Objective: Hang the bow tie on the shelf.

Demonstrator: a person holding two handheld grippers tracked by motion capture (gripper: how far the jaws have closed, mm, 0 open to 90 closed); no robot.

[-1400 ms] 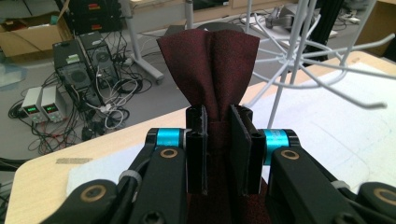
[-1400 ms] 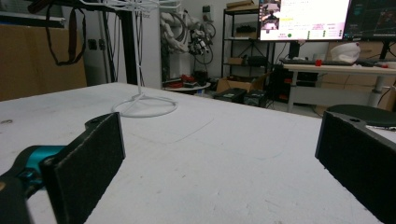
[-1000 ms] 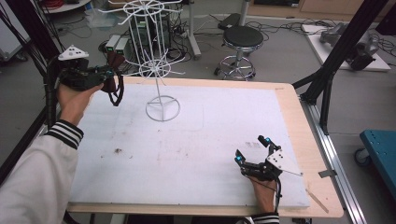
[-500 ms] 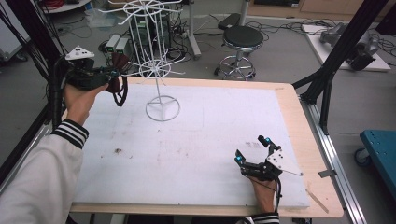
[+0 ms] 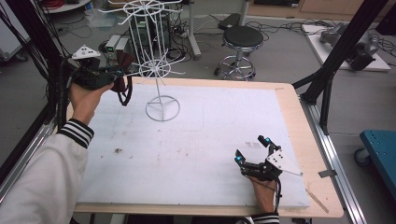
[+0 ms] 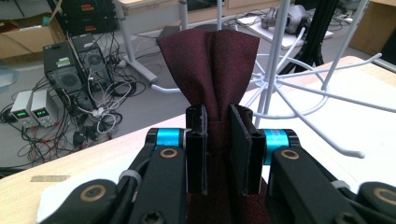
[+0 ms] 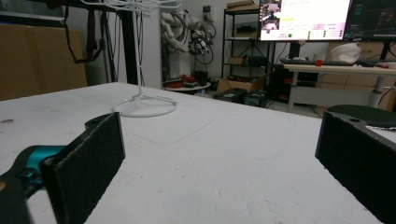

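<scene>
Your left hand-held gripper (image 6: 218,140) pinches the maroon bow tie (image 6: 210,65) (jaws clamped tight); the white wire rack (image 5: 156,70) stands just right of it.

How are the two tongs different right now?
The left tongs are shut on a dark red bow tie; the right tongs are open, holding nothing. The left tongs are raised beside the white wire rack; the right tongs sit low on the table. Both have black jaws.

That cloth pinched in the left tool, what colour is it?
Dark maroon red, plain, no pattern. The cloth shows best in the left gripper view, clamped in the left tool.
</scene>
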